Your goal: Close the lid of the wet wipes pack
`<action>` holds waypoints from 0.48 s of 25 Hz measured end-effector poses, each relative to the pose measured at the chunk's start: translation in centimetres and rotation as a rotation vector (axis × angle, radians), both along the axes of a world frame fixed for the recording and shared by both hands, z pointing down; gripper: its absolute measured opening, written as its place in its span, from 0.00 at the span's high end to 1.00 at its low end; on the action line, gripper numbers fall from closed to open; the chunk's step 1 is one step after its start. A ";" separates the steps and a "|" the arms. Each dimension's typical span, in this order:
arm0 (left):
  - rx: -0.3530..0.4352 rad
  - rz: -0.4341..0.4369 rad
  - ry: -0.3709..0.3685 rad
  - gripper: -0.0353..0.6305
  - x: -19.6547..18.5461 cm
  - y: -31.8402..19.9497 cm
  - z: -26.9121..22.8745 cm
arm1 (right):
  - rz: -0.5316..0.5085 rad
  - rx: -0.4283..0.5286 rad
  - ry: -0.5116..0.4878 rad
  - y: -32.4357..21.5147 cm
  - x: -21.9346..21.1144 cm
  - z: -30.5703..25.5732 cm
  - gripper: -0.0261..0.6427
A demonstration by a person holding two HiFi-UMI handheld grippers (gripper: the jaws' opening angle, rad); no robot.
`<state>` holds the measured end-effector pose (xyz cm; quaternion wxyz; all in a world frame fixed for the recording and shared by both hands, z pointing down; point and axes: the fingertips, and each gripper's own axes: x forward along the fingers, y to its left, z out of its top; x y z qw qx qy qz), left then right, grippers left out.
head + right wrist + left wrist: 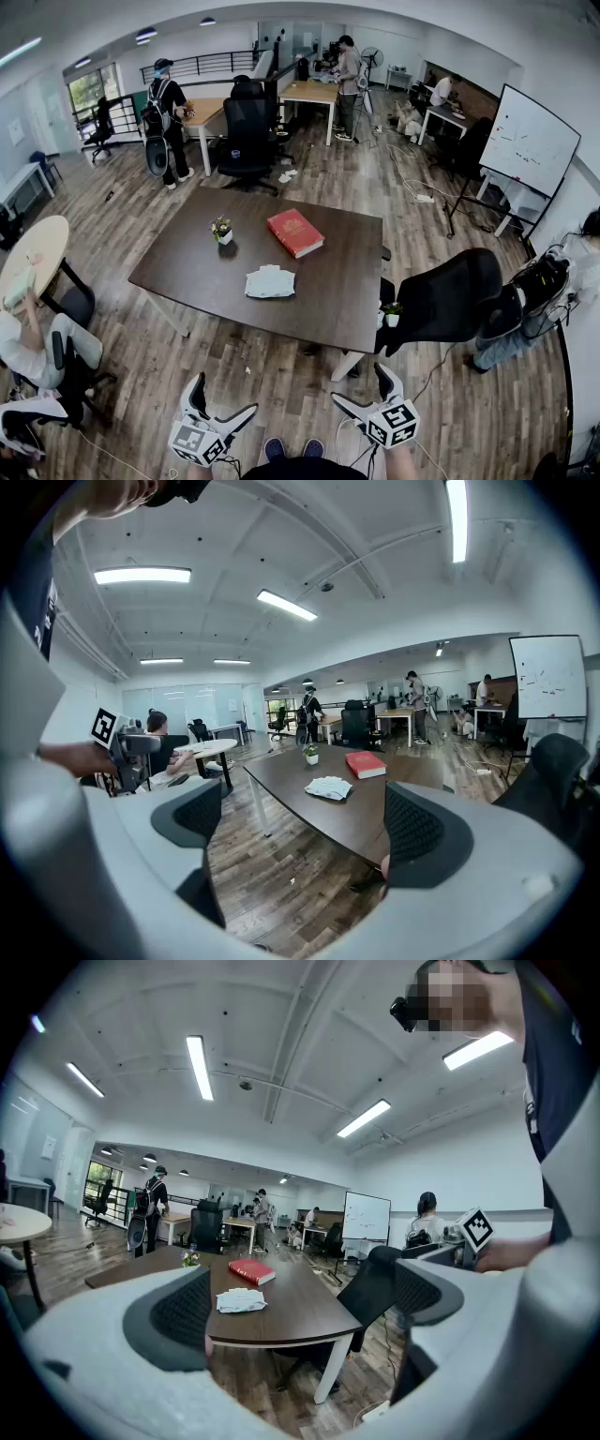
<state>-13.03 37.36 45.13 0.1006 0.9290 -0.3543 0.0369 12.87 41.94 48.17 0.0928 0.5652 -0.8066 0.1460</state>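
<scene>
Wipes pack (270, 281) on table (187, 258), well beyond 2 hand-held grippers (225, 396) (359, 384)

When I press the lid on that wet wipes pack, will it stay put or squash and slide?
The wet wipes pack looks like a soft, crumpled pouch lying flat, so it will probably squash rather than tip. It rests loose on the smooth table, so a sideways push may well slide it.
</scene>
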 end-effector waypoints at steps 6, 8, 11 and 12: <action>0.000 0.007 -0.035 0.05 -0.3 -0.7 0.4 | -0.006 -0.004 0.004 -0.6 -0.7 -0.2 0.15; -0.003 0.009 -0.033 0.05 -0.4 -0.8 0.6 | -0.006 -0.005 -0.001 -0.7 -0.9 -0.2 0.15; -0.006 0.015 -0.026 0.05 -0.4 -1.1 0.7 | -0.004 -0.006 -0.005 -0.9 -1.0 -0.1 0.15; -0.007 0.017 -0.026 0.05 -0.4 -1.1 0.7 | -0.005 -0.008 -0.004 -0.9 -1.1 -0.1 0.15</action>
